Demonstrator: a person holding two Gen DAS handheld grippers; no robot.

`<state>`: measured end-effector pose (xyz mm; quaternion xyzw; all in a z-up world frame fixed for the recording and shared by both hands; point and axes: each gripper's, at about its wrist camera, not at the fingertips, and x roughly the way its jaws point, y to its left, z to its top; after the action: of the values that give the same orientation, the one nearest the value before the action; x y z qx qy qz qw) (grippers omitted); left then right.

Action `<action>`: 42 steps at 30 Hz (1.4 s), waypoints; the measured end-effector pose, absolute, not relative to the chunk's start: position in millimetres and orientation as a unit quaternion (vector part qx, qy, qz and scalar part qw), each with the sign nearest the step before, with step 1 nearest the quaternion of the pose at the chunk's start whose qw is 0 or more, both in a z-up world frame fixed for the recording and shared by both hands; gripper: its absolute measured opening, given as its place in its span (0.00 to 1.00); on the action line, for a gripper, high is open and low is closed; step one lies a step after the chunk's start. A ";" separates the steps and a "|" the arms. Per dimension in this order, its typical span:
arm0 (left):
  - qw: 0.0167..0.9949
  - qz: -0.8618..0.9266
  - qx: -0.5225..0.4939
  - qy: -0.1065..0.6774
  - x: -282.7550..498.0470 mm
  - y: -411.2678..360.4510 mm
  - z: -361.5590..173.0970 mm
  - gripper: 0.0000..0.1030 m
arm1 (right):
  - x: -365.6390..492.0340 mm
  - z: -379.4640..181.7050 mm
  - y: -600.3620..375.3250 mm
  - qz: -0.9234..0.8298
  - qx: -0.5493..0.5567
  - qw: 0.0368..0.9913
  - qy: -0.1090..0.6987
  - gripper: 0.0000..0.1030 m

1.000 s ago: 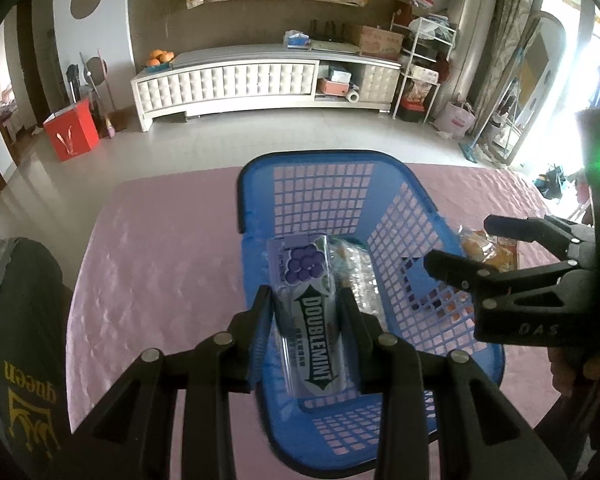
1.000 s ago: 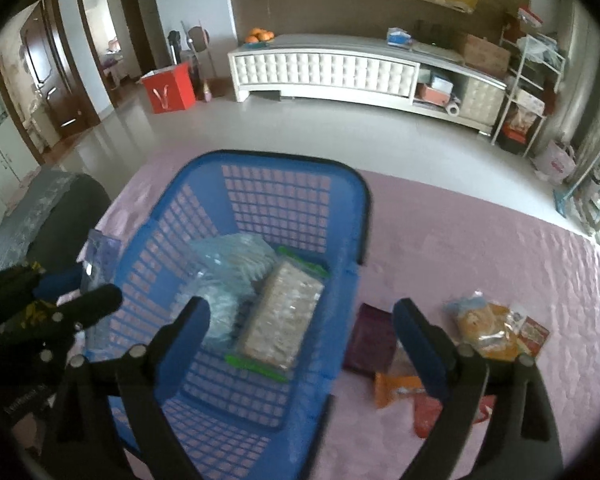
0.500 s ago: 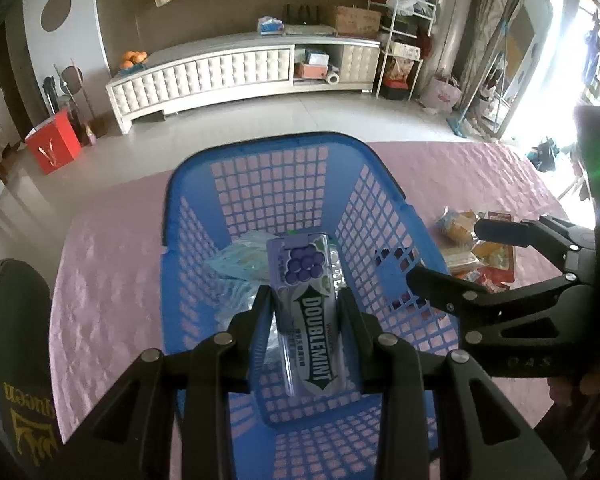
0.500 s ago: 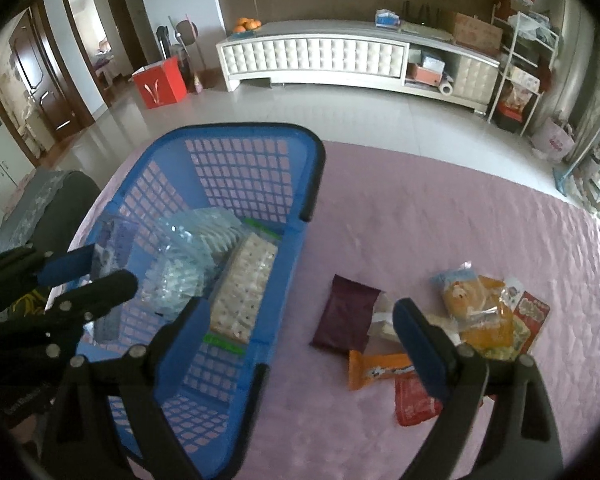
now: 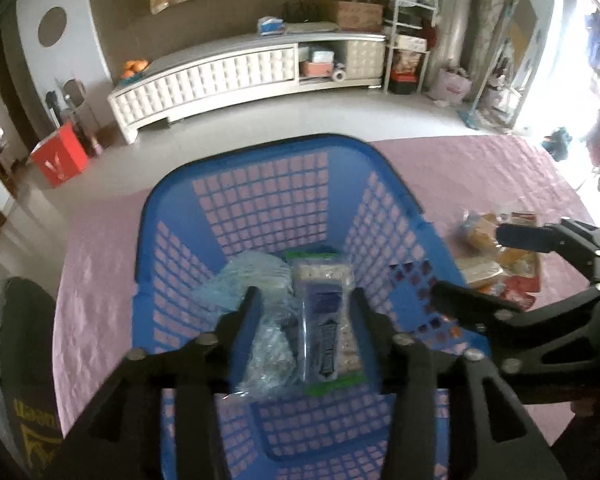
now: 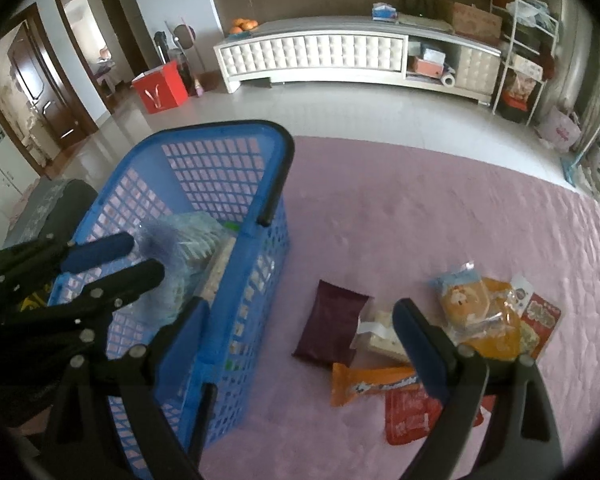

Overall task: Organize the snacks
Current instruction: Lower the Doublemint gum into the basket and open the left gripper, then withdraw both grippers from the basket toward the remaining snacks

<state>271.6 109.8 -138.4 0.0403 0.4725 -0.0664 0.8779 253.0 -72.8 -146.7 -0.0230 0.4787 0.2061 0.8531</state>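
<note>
Blue basket (image 5: pixel 260 208) now holds the gum pack (image 5: pixel 325 336), released as the left tool (image 5: pixel 302 308) has just been spread, pads clear. The right tool (image 6: pixel 300 332) is held spread and empty above snacks (image 6: pixel 480 320) left on the counter (image 6: pixel 420 216).

Sat on a table cloth (image 6: pixel 420 208): a basket (image 5: pixel 256 152) to the left, a heap of snack packs (image 6: pixel 452 340) to the right, near but apart. Lay in the basket: a gum pack (image 5: pixel 326 332) on top of a flat cracker pack (image 5: pixel 350 344), a crinkly bag (image 5: pixel 256 276) just left of both. Stood far behind, against the wall: a long cabinet (image 6: pixel 340 58).
</note>
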 end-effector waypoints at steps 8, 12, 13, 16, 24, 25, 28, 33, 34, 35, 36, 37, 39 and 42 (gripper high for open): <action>0.880 -0.082 0.021 0.467 254.1 113.8 -119.7 0.57 | 240.5 -130.0 -78.3 0.208 -0.022 0.864 0.459 0.92; 0.887 -0.083 0.021 0.455 239.7 105.7 -100.5 0.59 | 229.1 -111.1 -88.5 0.205 -0.016 0.871 0.446 0.92; 0.888 -0.084 0.021 0.451 235.0 102.8 -94.7 0.60 | 224.2 -104.4 -92.9 0.203 -0.015 0.873 0.443 0.92; 0.894 -0.087 0.024 0.438 220.6 92.7 -78.0 0.61 | 213.1 -89.1 -101.7 0.201 -0.015 0.879 0.432 0.92; 0.907 -0.105 0.040 0.407 189.4 53.0 -39.3 0.69 | 180.8 -52.0 -138.1 0.191 -0.013 0.896 0.401 0.92; 0.908 -0.108 0.045 0.402 185.7 46.0 -34.6 0.71 | 177.5 -48.8 -143.9 0.189 -0.010 0.898 0.398 0.92; 0.911 -0.113 0.047 0.393 180.9 29.6 -27.7 0.74 | 168.3 -42.8 -161.6 0.184 -0.006 0.902 0.391 0.92; 0.906 -0.128 0.047 0.400 178.5 4.4 -28.4 0.74 | 161.4 -42.5 -184.9 0.171 -0.003 0.905 0.390 0.92; 0.904 -0.130 0.050 0.403 178.2 -2.2 -30.7 0.74 | 160.7 -44.1 -190.4 0.169 -0.001 0.904 0.392 0.92; 0.904 -0.131 0.052 0.405 178.1 -6.3 -32.2 0.74 | 159.9 -45.5 -195.3 0.167 0.001 0.904 0.394 0.92; 0.902 -0.132 0.057 0.407 177.9 -12.2 -34.9 0.74 | 158.7 -46.9 -199.7 0.165 0.003 0.904 0.394 0.92; 0.901 -0.132 0.059 0.409 177.7 -17.4 -37.1 0.74 | 157.9 -48.6 -205.8 0.163 0.004 0.904 0.395 0.92; 0.899 -0.132 0.062 0.414 177.4 -26.5 -41.6 0.74 | 158.8 -52.5 -216.3 0.160 0.008 0.903 0.399 0.92; 0.896 -0.134 0.062 0.419 177.4 -37.1 -48.2 0.74 | 159.7 -60.9 -232.1 0.155 0.015 0.900 0.406 0.92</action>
<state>177.4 -37.1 -48.2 0.0620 0.4191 -0.1341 0.8959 159.7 -232.1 -60.9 0.0147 0.4065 0.1554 0.9002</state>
